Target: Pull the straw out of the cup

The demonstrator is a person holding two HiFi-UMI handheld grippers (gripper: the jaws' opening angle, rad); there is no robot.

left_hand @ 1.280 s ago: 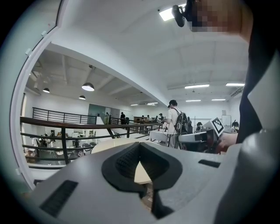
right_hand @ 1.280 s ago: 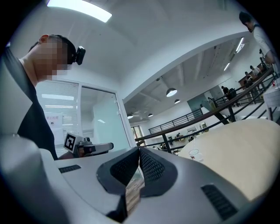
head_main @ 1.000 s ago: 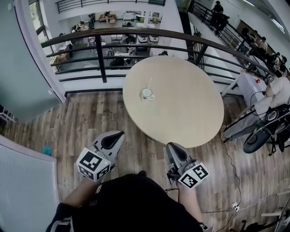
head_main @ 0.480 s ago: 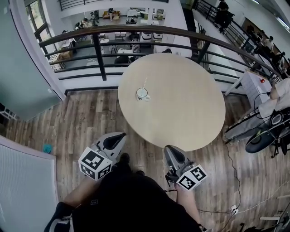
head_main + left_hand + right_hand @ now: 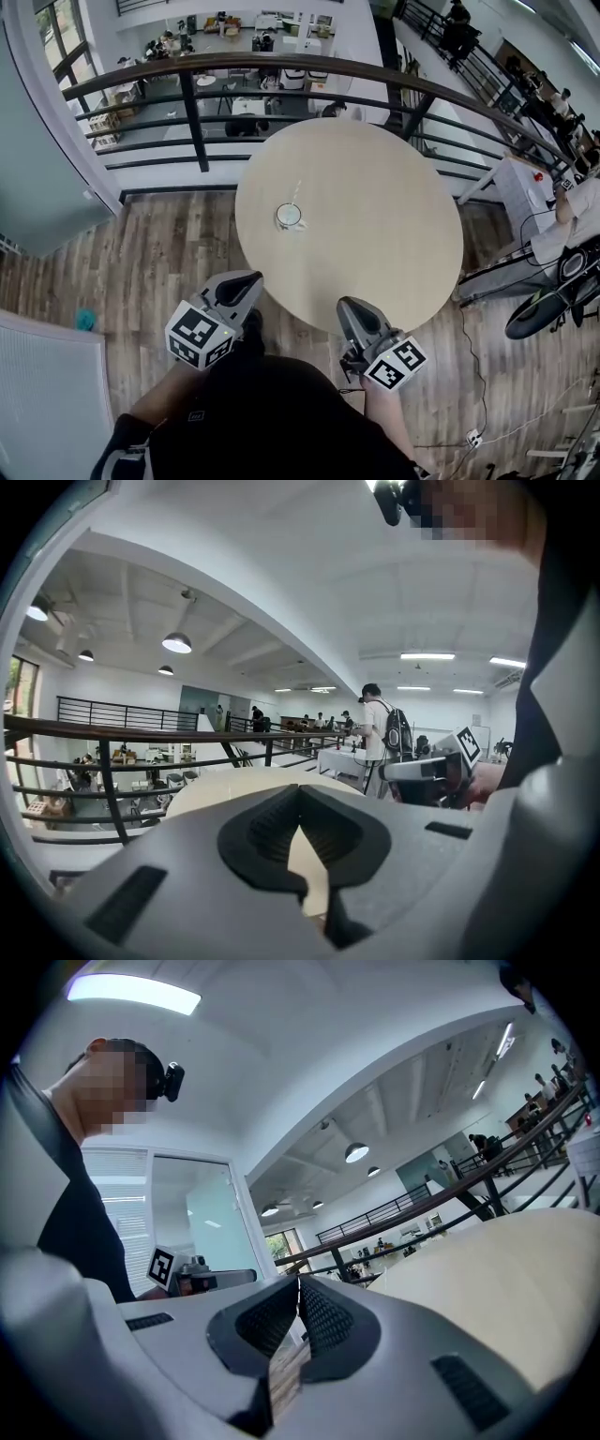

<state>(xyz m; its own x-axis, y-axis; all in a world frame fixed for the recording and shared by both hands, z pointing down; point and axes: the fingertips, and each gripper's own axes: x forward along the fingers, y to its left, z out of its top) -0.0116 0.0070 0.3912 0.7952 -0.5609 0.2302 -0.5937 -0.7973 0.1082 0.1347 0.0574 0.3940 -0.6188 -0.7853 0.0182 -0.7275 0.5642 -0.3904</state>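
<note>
A small white cup (image 5: 289,216) with a thin pale straw (image 5: 296,191) leaning out of it stands on the round beige table (image 5: 375,234), left of the table's middle. Both grippers hang over the wooden floor short of the table's near edge, well apart from the cup. My left gripper (image 5: 246,279) is at the lower left, my right gripper (image 5: 349,306) at the lower right. In the left gripper view the jaws (image 5: 299,788) meet with nothing between them. The right gripper view shows its jaws (image 5: 299,1282) shut and empty too. Neither gripper view shows the cup.
A dark metal railing (image 5: 197,112) curves behind the table, with a lower floor beyond it. A white table (image 5: 525,183) and seated people are at the right. A cable and power strip (image 5: 473,438) lie on the floor. A person with a backpack (image 5: 384,728) stands beyond the table.
Both grippers and the head have moved forward towards the table. The table edge now lies closer to the gripper tips, and the cup sits lower in the head view. Both jaws stay shut.
</note>
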